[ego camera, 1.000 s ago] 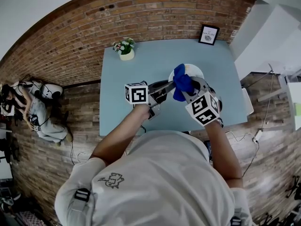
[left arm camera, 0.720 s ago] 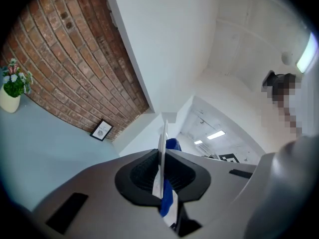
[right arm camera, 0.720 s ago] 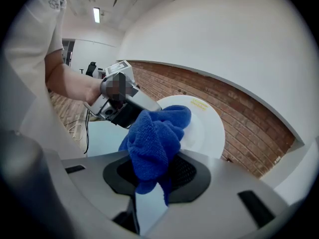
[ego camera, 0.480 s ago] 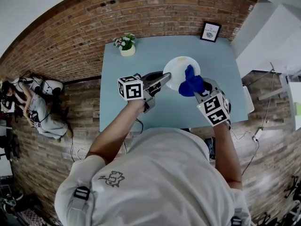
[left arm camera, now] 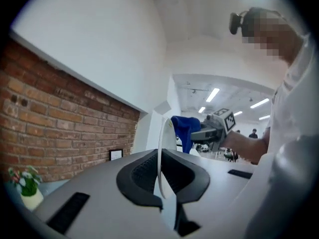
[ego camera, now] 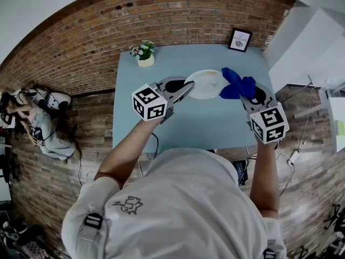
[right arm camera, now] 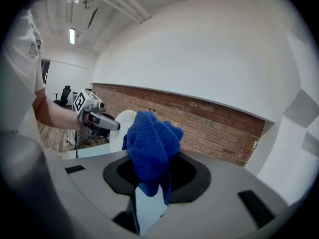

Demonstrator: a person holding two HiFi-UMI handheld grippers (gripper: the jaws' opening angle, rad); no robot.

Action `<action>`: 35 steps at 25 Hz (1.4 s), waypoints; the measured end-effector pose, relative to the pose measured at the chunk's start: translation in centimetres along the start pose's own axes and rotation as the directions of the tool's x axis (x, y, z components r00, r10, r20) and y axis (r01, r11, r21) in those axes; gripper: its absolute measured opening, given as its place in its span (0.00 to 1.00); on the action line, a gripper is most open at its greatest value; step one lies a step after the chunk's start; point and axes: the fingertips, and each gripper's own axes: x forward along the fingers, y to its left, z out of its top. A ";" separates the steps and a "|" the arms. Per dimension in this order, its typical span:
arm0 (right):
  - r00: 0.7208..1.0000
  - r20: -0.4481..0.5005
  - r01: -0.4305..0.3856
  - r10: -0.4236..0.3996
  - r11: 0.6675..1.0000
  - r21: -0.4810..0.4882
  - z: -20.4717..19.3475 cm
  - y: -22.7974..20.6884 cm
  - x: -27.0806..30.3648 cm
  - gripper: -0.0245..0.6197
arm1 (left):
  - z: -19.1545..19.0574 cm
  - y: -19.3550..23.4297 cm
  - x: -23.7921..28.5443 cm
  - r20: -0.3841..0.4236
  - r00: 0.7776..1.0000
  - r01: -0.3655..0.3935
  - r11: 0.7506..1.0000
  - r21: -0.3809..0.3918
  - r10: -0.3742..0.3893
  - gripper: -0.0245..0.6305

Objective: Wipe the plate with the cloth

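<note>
**Left gripper.** The left gripper [ego camera: 187, 88] closes on the round white ceramic plate [ego camera: 207, 84]. The left gripper view shows the plate edge-on, with its rim lying in the narrow gap between the two black pads and both pads pressing on it. The jaws have just been closing on that rim. In the head view the grip point lies at the plate's left edge, and the marker cube sits further left of the plate, toward the person.

**Right gripper.** The right gripper [ego camera: 247, 92] grips the bunched blue terry cloth [ego camera: 237, 83]. The right gripper view shows the lower part of the cloth clamped between the jaws. The rest of the cloth stands up above the fingertips in a loose wad.

**Cloth and plate.** In the head view the cloth lies just beside the plate's right edge, opposite the left gripper's grip point. No view shows whether the cloth touches the plate.

**Surroundings.**
- The plate shows over the rectangular light blue table [ego camera: 161, 123], in the far half of the top. No view shows whether the plate rests on the table.
- A small white pot of flowers [ego camera: 143, 55] stands well to the left of the plate, near the far left corner.
- A black-framed picture [ego camera: 240, 39] stands beyond the plate and to its right, against the red brick wall [ego camera: 178, 15].
</note>
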 end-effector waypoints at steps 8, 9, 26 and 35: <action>0.981 0.189 -0.053 0.040 0.996 0.068 7.2 -1.4 -2.5 0.23 | 2.7 -2.5 -0.3 0.026 0.999 -0.052 0.894 0.445 0.045 0.06; 0.977 0.206 -0.062 0.050 0.997 0.054 8.1 -1.1 -2.6 0.23 | 2.9 -2.8 -0.4 0.026 0.998 -0.061 0.853 0.519 0.056 0.06; 0.944 0.269 -0.163 0.193 0.978 -0.128 16.0 3.9 -2.0 0.23 | 5.0 -6.4 -0.9 0.091 0.986 -0.114 0.169 0.979 0.136 0.06; 0.949 0.116 -0.257 0.292 0.934 -0.249 13.1 10.5 1.0 0.23 | 5.8 -8.3 -0.5 0.127 0.984 -0.136 0.067 0.988 0.126 0.06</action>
